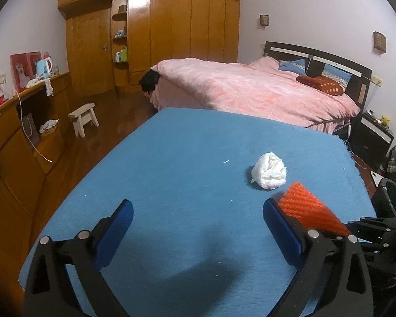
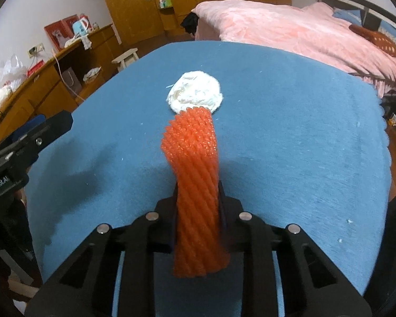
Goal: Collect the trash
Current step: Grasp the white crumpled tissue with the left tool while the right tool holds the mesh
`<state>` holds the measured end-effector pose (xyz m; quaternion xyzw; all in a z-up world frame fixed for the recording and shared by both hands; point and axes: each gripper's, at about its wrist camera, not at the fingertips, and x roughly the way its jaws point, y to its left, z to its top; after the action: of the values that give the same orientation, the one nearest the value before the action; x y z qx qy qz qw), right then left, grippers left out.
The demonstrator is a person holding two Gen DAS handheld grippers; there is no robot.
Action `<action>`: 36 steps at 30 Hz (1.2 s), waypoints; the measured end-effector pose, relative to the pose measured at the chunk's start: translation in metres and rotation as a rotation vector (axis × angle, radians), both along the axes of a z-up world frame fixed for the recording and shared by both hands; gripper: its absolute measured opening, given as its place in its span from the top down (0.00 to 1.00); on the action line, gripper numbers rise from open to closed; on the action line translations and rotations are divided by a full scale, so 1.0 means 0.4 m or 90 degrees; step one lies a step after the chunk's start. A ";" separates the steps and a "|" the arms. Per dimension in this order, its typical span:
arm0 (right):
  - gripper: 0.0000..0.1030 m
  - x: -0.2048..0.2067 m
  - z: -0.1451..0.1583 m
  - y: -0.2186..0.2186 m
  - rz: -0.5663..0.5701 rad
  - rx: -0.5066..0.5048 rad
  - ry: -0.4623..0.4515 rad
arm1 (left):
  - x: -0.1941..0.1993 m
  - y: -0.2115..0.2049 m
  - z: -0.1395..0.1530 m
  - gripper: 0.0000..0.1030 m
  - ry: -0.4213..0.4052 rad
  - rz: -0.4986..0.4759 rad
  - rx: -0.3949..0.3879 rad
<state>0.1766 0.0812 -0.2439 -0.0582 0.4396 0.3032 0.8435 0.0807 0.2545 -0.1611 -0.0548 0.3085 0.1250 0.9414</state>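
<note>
- My right gripper (image 2: 198,198) clamps an orange foam net sleeve (image 2: 195,174), raised over the blue-covered table (image 2: 303,158).
- My left gripper (image 1: 198,227) hovers empty, jaws wide apart.
- A crumpled white tissue wad (image 1: 268,170) lies just beyond the sleeve's tip, toward the table's right edge.

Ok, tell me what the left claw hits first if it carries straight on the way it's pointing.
Most likely the bare blue tabletop: the open left claw tilts down at it with nothing between its fingers. The white tissue wad sits off to the right, so it is probably missed, though depth is hard to judge.
</note>
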 end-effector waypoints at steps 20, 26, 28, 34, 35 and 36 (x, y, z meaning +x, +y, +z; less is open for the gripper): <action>0.78 0.092 0.063 -0.138 -0.090 0.015 -0.040 | 0.119 -0.105 0.014 0.07 -0.018 -0.049 -0.014; 0.78 0.151 0.064 -0.156 -0.111 0.017 -0.047 | 0.195 -0.123 -0.007 0.07 -0.009 -0.062 -0.016; 0.78 0.168 0.063 -0.161 -0.118 0.020 -0.045 | 0.217 -0.128 -0.019 0.07 -0.004 -0.065 -0.018; 0.78 0.214 0.059 -0.174 -0.133 0.027 -0.047 | 0.289 -0.143 -0.060 0.09 0.027 -0.076 -0.026; 0.78 0.220 0.058 -0.175 -0.135 0.028 -0.046 | 0.301 -0.147 -0.068 0.09 0.034 -0.078 -0.028; 0.78 0.227 0.056 -0.178 -0.137 0.029 -0.046 | 0.308 -0.150 -0.074 0.10 0.039 -0.079 -0.027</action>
<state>0.2675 0.0101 -0.2216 -0.0027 0.4056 0.2186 0.8875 0.2039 0.1944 -0.1908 -0.0521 0.3425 0.0617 0.9360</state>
